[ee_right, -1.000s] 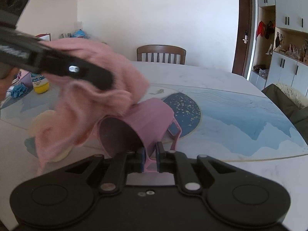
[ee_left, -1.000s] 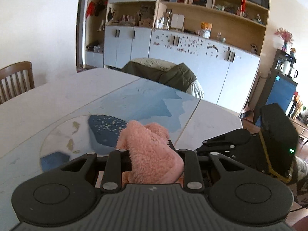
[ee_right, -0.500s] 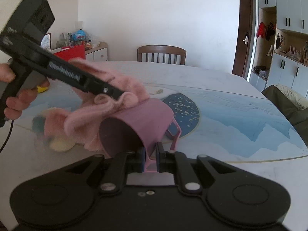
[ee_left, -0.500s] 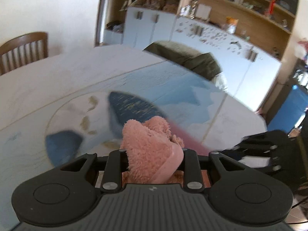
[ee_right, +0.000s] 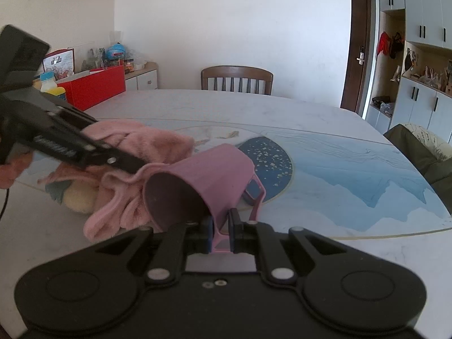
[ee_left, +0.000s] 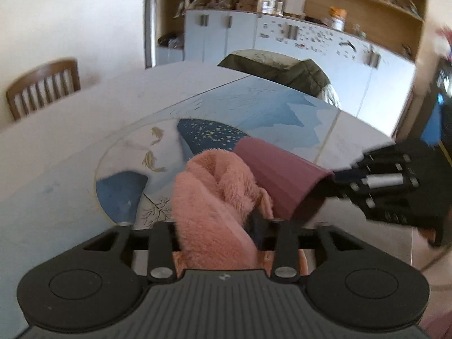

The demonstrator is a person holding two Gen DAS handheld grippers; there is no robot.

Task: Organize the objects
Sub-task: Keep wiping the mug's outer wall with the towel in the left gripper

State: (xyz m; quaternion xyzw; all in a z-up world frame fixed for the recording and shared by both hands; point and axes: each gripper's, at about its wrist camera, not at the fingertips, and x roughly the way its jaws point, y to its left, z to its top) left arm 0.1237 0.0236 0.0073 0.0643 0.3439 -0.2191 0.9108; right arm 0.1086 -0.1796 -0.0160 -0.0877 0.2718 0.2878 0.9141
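My left gripper [ee_left: 223,226] is shut on a fluffy pink cloth [ee_left: 214,197] and holds it low over the table, right beside the mouth of a pink mug [ee_left: 276,178]. My right gripper [ee_right: 220,226] is shut on the pink mug [ee_right: 203,180] by its handle, with the mug tipped on its side and its opening facing the camera. In the right wrist view the pink cloth [ee_right: 135,147] hangs from the left gripper [ee_right: 124,163] and touches the mug's rim. A yellowish soft object [ee_right: 79,200] lies partly under the cloth.
The table [ee_right: 325,130] has a blue painted pattern. A wooden chair [ee_right: 237,80] stands at its far side, a red box [ee_right: 93,87] with clutter to the left. A chair draped with a green jacket [ee_left: 282,70] and cabinets [ee_left: 310,39] stand beyond.
My left gripper has brought the pink cloth down from above the mug to the table beside the mug's mouth. The right gripper and mug have hardly moved.
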